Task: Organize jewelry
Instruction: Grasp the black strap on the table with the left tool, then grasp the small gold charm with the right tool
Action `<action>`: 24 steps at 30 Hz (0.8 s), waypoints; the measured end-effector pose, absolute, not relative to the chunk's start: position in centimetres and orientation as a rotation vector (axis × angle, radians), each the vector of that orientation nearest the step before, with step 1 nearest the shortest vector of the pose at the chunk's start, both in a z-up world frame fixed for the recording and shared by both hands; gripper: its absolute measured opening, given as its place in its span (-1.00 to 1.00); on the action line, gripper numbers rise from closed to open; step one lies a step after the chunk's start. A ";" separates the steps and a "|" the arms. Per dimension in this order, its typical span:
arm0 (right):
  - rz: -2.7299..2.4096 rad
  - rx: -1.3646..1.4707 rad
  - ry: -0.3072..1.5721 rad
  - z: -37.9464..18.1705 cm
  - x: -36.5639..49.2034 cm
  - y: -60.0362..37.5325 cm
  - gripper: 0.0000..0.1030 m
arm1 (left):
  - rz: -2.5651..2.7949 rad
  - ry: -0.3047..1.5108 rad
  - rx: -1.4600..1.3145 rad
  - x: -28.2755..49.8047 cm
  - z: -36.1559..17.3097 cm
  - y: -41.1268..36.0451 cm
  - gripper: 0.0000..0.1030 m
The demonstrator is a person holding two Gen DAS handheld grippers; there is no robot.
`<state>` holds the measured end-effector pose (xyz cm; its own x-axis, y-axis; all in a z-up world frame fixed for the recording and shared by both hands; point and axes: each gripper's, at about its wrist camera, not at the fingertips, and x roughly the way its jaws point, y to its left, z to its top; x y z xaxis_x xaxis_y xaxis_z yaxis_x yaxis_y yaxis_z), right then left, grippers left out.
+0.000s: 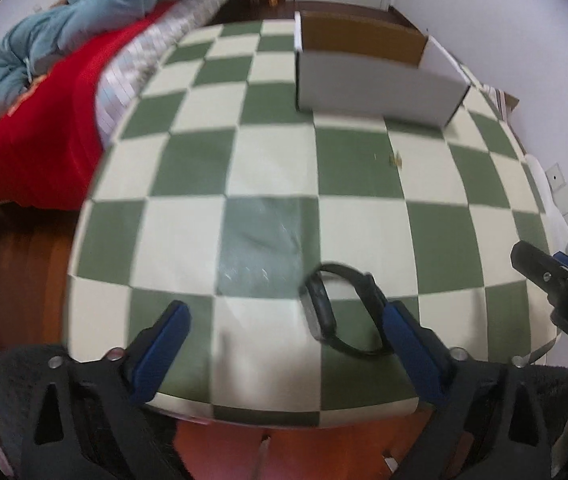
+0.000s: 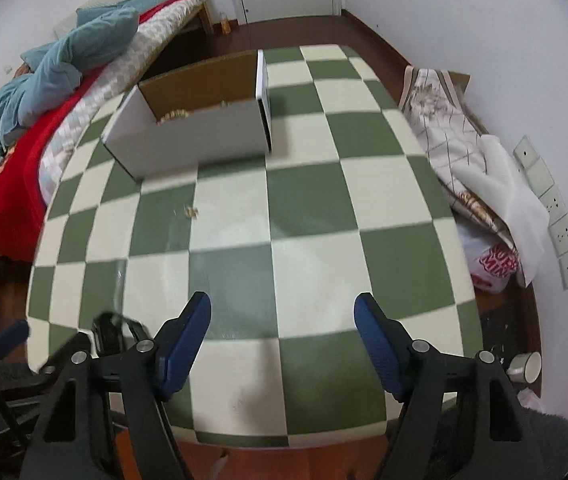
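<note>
A black wristwatch (image 1: 338,312) lies on the green-and-cream checked table (image 1: 275,160), just inside my left gripper's right finger (image 1: 408,332). My left gripper (image 1: 288,320) is open and empty, low over the table's near edge. The watch also shows at the lower left of the right wrist view (image 2: 113,330). My right gripper (image 2: 284,312) is open and empty over the near edge, to the right of the watch. A white open box (image 1: 376,80) stands at the far side and holds gold jewelry (image 2: 172,115). A small gold piece (image 2: 191,211) lies on the table in front of the box.
A bed with a red cover (image 1: 39,120) and blue quilt (image 1: 83,8) runs along the table's left. Folded cloths (image 2: 464,152) and a plastic bag (image 2: 492,264) lie right of the table by wall sockets (image 2: 564,236). A cup (image 2: 526,366) sits on the floor.
</note>
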<state>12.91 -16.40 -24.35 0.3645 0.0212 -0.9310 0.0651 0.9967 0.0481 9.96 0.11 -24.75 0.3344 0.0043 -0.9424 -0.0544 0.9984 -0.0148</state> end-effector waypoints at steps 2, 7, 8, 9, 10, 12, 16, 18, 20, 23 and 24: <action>-0.028 0.079 1.205 -24.8 12.7 -16.3 0.47 | 0.023 1.247 -0.050 10.0 -25.6 -0.3 0.65; -0.028 0.090 1.217 -25.3 13.0 -16.4 0.47 | -0.012 1.279 -0.060 10.3 -26.8 -1.1 0.16; -0.027 0.092 1.218 -25.3 13.1 -16.3 0.47 | -0.017 1.285 -0.061 10.4 -27.0 -1.2 0.07; -0.027 0.092 1.220 -25.4 13.3 -16.2 0.47 | -0.023 1.292 -0.062 10.5 -27.1 -1.3 -0.17; -0.025 0.092 1.222 -25.4 13.5 -16.1 0.47 | -0.027 1.302 -0.064 10.5 -27.3 -1.3 -0.36; -0.021 0.098 1.224 -25.4 14.0 -15.9 0.47 | -0.025 1.288 -0.057 10.7 -27.2 -1.2 -0.54; -0.006 0.102 1.223 -25.4 15.0 -15.4 0.47 | -0.015 1.280 -0.073 11.7 -27.0 -0.3 -0.79; 0.012 0.120 1.229 -25.6 16.0 -15.1 0.47 | -0.001 1.264 -0.080 12.5 -26.9 0.5 -0.82; 0.037 0.133 1.222 -25.6 17.0 -14.5 0.46 | 0.031 1.245 -0.075 13.6 -26.9 1.5 -0.82; 0.083 0.136 1.207 -25.9 19.0 -13.2 0.30 | 0.084 1.224 -0.076 15.5 -26.9 3.3 -0.82; 0.098 0.126 1.205 -26.2 19.9 -12.5 0.21 | 0.099 1.217 -0.075 16.1 -26.9 3.9 -0.82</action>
